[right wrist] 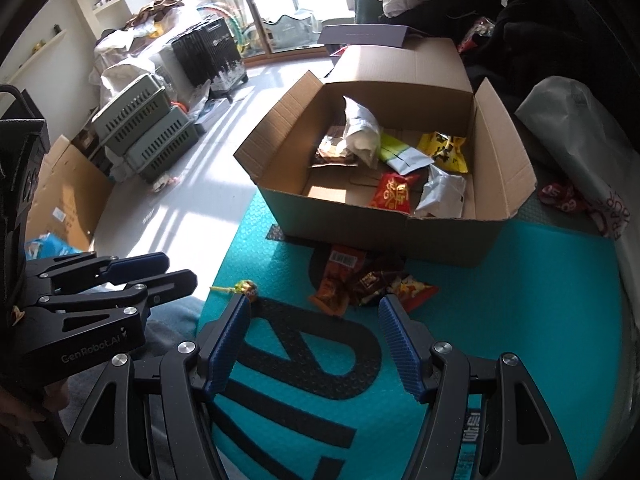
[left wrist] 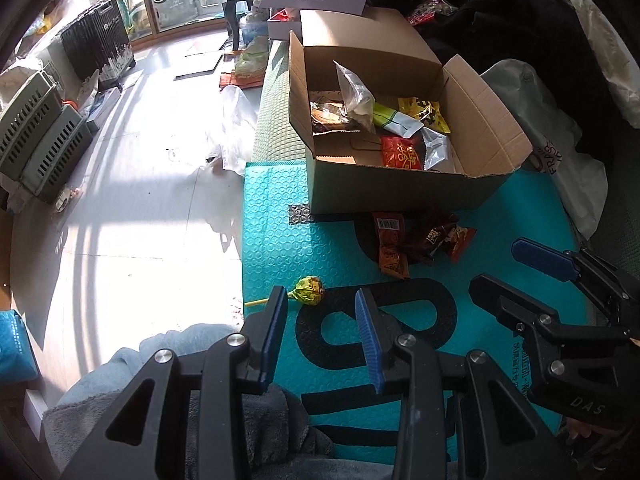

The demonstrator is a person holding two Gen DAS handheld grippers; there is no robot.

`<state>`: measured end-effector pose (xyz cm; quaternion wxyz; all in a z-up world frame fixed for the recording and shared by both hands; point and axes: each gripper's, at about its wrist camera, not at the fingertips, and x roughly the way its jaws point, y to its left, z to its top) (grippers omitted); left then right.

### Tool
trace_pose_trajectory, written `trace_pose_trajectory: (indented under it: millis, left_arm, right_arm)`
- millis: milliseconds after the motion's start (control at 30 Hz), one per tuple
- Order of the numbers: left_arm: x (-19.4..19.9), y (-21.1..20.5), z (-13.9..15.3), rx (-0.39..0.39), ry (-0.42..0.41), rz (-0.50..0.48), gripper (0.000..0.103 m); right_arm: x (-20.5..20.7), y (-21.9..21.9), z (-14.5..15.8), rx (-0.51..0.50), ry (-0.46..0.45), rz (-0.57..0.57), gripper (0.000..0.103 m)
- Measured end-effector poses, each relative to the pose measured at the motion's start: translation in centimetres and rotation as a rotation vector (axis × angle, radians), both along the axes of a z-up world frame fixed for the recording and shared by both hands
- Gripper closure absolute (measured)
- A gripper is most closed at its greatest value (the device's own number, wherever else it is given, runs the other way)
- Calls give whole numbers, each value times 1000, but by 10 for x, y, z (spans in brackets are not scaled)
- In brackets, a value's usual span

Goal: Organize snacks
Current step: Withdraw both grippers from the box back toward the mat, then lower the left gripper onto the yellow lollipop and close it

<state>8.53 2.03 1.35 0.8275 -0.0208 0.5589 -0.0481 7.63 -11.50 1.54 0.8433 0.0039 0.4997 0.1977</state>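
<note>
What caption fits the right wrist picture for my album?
Open right gripper hovers over loose snack packets and a lollipop before a cardboard box.

A lived-in home, seemingly a living room: sunlight from tall glass doors (right wrist: 276,4) falls across a pale tiled floor (left wrist: 132,184). Stacked green plastic crates (right wrist: 148,136) and a black wheeled heater-like unit (right wrist: 212,54) line one wall beneath white shelves (right wrist: 108,2). Dark clothing and pale bedding (left wrist: 532,20) are heaped on a green sofa (left wrist: 280,96), where an open cardboard box (right wrist: 384,232) of snack packets sits by a teal bubble mailer (right wrist: 520,280).
</note>
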Motion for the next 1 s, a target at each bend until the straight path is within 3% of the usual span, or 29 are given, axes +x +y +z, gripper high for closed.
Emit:
trace_pose_trajectory:
  millis: [167,333,633,833,1000]
  left_arm:
    - [7,0,-22,18,55,-3,69]
    - [15,4,-48,-15,140,7,69]
    - [30,5,-62,-15,178,15,69]
    - [43,7,-92,-48,287,25,69]
    - [49,8,-98,-68,298,42,69]
  right_arm:
    - [2,3,-15,-10,35,4,36]
    - [5,0,-29,-10,76,-4,36]
    - [17,-9,-44,-2,123,-33,36]
    - [23,-10,-49,-3,134,-40,36]
    - [27,-14,-53,-1,144,-49,36]
